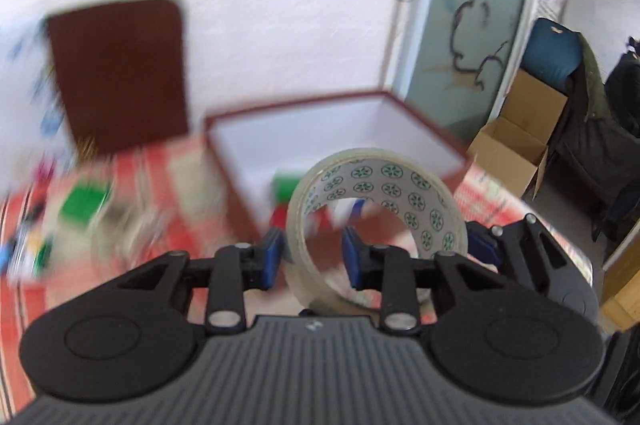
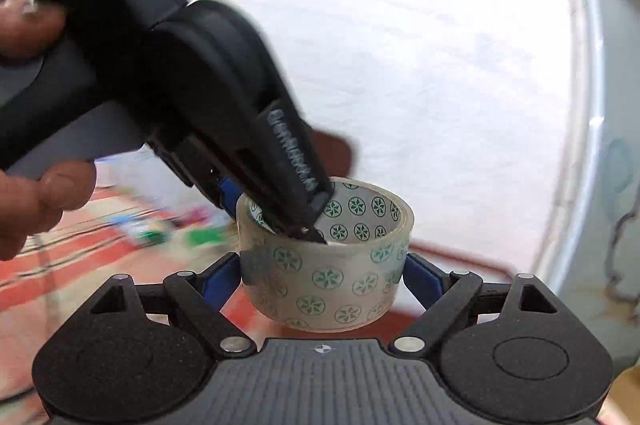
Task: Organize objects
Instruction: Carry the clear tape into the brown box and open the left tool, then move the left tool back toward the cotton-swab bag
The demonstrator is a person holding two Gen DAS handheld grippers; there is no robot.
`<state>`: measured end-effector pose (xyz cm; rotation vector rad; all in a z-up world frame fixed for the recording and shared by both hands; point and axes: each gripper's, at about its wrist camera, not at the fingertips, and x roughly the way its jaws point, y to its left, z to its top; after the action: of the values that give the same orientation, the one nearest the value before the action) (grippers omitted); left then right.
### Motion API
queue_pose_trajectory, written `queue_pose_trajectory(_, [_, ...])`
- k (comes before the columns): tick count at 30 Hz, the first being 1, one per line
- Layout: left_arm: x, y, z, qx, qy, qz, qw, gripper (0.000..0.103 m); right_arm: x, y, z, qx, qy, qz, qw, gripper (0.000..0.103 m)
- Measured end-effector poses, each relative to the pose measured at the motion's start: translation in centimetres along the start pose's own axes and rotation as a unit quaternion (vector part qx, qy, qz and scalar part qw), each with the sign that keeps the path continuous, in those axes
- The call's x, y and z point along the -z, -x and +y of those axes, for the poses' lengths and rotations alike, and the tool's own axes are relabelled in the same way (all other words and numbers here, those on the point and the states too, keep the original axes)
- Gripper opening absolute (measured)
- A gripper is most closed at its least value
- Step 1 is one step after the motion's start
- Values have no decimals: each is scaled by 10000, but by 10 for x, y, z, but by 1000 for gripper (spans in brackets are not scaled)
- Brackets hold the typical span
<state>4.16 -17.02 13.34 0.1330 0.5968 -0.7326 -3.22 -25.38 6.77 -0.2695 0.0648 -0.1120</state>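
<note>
A roll of clear tape (image 1: 380, 181) with green pinwheel marks on its core hangs in the air over a red patterned table. My left gripper (image 1: 312, 257) is shut on the roll's wall, one blue pad inside the ring and the other outside. In the right wrist view the tape roll (image 2: 324, 273) sits between the blue pads of my right gripper (image 2: 322, 273), which touch its two outer sides. The left gripper (image 2: 260, 213) reaches into the ring from the upper left. One right-gripper finger (image 1: 484, 245) shows beside the roll in the left wrist view.
An open white box with a dark red rim (image 1: 420, 129) stands just beyond the tape, with green and red items (image 1: 286, 185) inside. A brown lid (image 1: 120, 73) leans on the wall. Blurred clutter (image 1: 84, 201) lies left; cardboard boxes (image 1: 516, 145) right. A person's hand (image 2: 40, 197) holds the left gripper.
</note>
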Motion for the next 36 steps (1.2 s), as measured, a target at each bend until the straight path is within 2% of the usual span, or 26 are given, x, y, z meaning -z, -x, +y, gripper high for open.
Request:
queue_pose_trajectory(3, [-30,-41,-23,25,-247,-25,9997,42,4,-32,-33,348,-147,141,9992,87])
queue_pose_trajectory(7, [-54,-95,-52,-57,-559,69,9984,44,16,-72,-70,855,-357,345,9951,87])
queue_pose_trajectory(11, [-60,-139,-68,-367,-822,141,9958,58,31,-110,-86,1103,-381,704,9907,87])
queue_pose_trajectory(14, [-54,-158,-60,-588,-754,316,9949,58,38,-112,-93,1079,-737,692,9890,89])
queue_pose_trajectory(18, [-41,-147,-46,-635,-554,392,9957,60,34,-94,-86,1119,-593,487,9907,91])
queue_pose_trajectory(24, [-21,-84,-44,-577,-546,-63,9968,64,30,-47,-56,944,-649,249,9931,91])
queue_pose_trajectory(27, [-5,-53,-35,-609,-450,-228,9969,67,29,-26,-38,638,-722,274,9950,91])
queue_pose_trajectory(30, [14,-30,-19,-744,-275,-232,9966,69,28,-16,-10,150,-690,515,9962,91])
queue_pose_trajectory(31, [21,-25,-12,-837,-217,-185,9961,69,32,-16,8,-45,-685,638,9956,91])
queue_pose_trajectory(36, [55,-20,38,-1508,295,275,9877,69,27,-21,41,-828,-608,1112,9885,91])
